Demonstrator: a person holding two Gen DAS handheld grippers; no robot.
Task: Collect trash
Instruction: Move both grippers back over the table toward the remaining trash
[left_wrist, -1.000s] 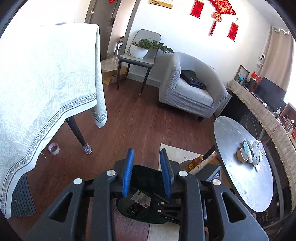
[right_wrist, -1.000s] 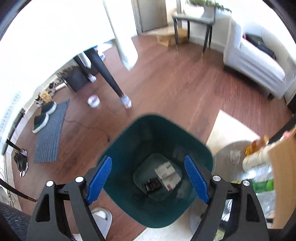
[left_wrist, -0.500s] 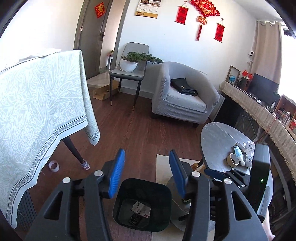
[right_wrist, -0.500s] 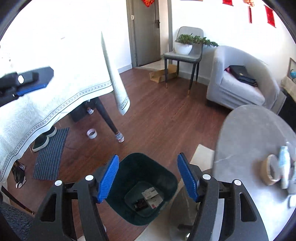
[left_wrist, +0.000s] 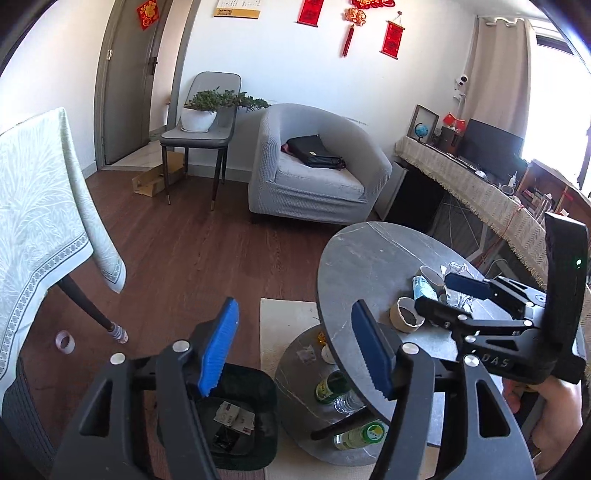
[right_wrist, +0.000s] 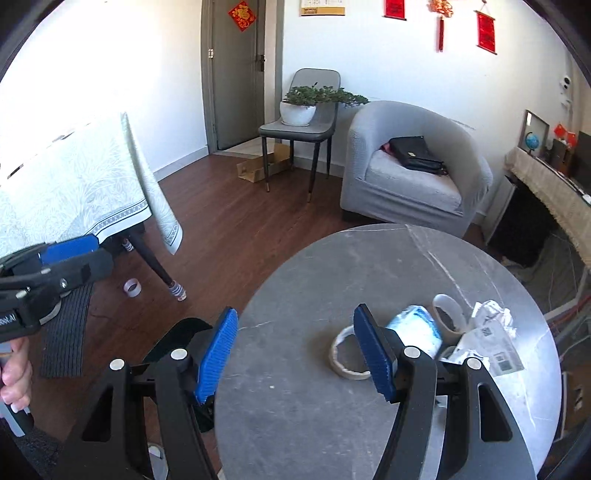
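A dark green trash bin (left_wrist: 255, 435) stands on the floor below my left gripper (left_wrist: 295, 350), with paper scraps inside; its rim also shows in the right wrist view (right_wrist: 181, 332). My left gripper is open and empty above the bin. My right gripper (right_wrist: 295, 354) is open and empty over the round grey table (right_wrist: 332, 280). On the table lie a torn paper cup (right_wrist: 347, 354), a blue-white wrapper (right_wrist: 413, 328), another paper cup (right_wrist: 448, 314) and crumpled paper (right_wrist: 491, 332). The right gripper also shows in the left wrist view (left_wrist: 454, 295) beside that trash.
A grey armchair (left_wrist: 314, 173) with a black bag, a chair with a potted plant (left_wrist: 201, 125), a cloth-covered table (left_wrist: 33, 206) at left, a tape roll (left_wrist: 64, 341) on the floor, bottles on the table's lower shelf (left_wrist: 332, 387).
Both grippers have risen from over the bin. The right gripper moved right to over the round table. The left gripper's jaws opened wider.
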